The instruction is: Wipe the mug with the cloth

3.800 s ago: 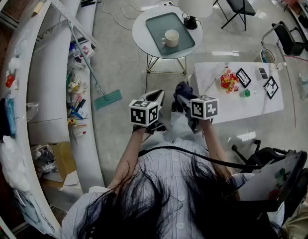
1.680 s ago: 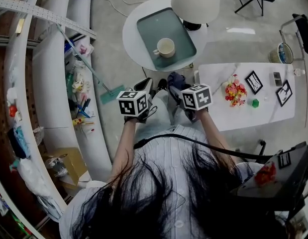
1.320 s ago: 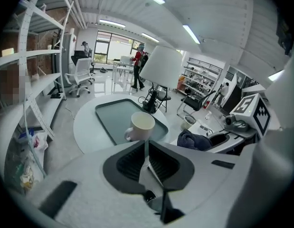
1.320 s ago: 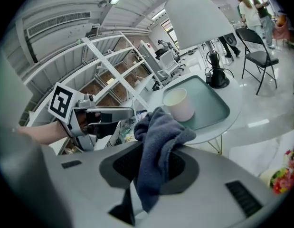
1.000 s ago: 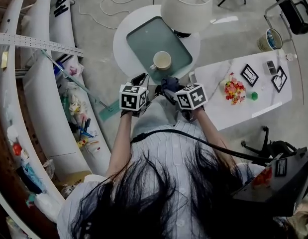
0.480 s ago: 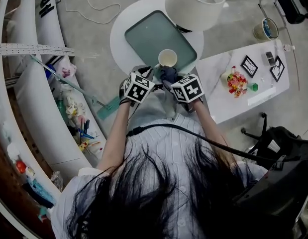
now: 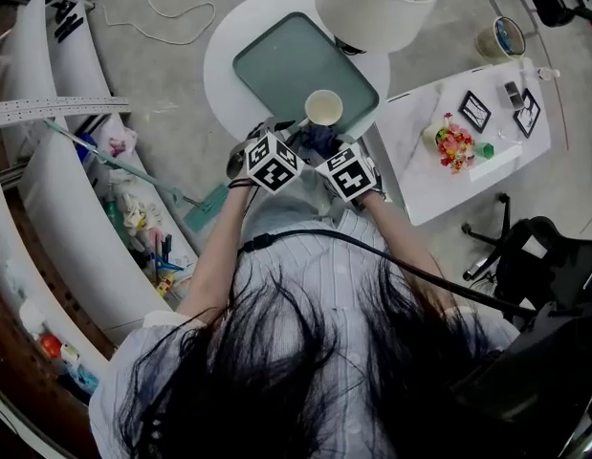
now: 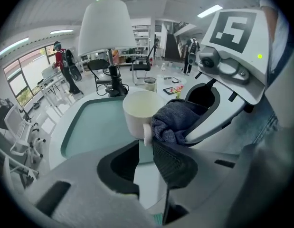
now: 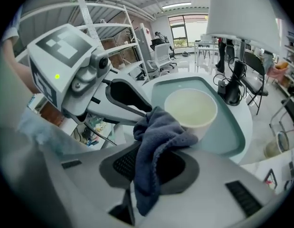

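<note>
A cream mug (image 7: 323,107) stands upright at the near corner of a green tray (image 7: 276,60) on a round white table. Seen from the left gripper view, the mug (image 8: 141,112) has its handle (image 8: 147,133) turned toward my left gripper (image 8: 145,148). Its jaws are opening, and the handle sits just off their tips, untouched. My right gripper (image 9: 156,155) is shut on a dark blue cloth (image 9: 155,134), which is bunched against the near side of the mug (image 9: 190,109). In the head view the cloth (image 7: 321,139) lies between the two grippers, right below the mug.
A lamp with a large white shade (image 7: 377,3) stands at the tray's far right corner, close above the mug. A white marble side table (image 7: 425,185) with flowers and picture frames is to the right. Cluttered curved shelves (image 7: 76,199) run along the left.
Both grippers have travelled forward from over the lap to the round table's near edge. The cloth now rests against the mug and the left jaws are at its handle.
</note>
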Motion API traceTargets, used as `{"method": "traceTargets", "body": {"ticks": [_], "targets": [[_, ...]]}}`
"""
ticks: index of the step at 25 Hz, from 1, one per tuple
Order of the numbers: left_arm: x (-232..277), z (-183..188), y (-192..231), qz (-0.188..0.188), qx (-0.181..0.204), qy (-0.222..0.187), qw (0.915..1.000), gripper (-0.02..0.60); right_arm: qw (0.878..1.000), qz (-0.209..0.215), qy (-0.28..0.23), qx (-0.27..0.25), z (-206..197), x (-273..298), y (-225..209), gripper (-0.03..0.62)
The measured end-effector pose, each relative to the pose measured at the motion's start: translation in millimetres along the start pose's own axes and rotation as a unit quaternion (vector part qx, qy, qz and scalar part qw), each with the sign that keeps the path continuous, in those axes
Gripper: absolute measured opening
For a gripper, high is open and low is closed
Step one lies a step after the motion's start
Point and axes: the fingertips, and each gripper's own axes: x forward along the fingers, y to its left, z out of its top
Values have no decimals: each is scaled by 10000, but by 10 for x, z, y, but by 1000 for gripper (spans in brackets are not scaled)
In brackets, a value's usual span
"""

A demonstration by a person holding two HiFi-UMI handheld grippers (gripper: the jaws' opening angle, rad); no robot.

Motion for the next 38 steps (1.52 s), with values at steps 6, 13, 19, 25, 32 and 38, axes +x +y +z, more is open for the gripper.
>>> {"method": "traceTargets", "body": {"ticks": [6,13,19,25,32,38], "targets": [[70,71,-12,-258,440,0,9987,75,9979,-9,-107,641,-18,17,-58,94],[158,83,-38,-316,1007,73,9944,66,9955,-52,-184,927,-34,-11,-119,94],[117,64,27,-552,1316,171,9896,63,9921,-60,-300,1217,-20,-69,-152,94],[108,29,179,-677,1734,352,9819,63,9910,-138,-297,1298,-53,-89,-251,94],[137,40,421,-711,2443,711,9645,64,9904,-239,-272,1337,-105,-142,-429,94],[159,69,559,-741,2624,843,9584,64,9891,-343,-272,1407,-115,-188,-569,94]]}}
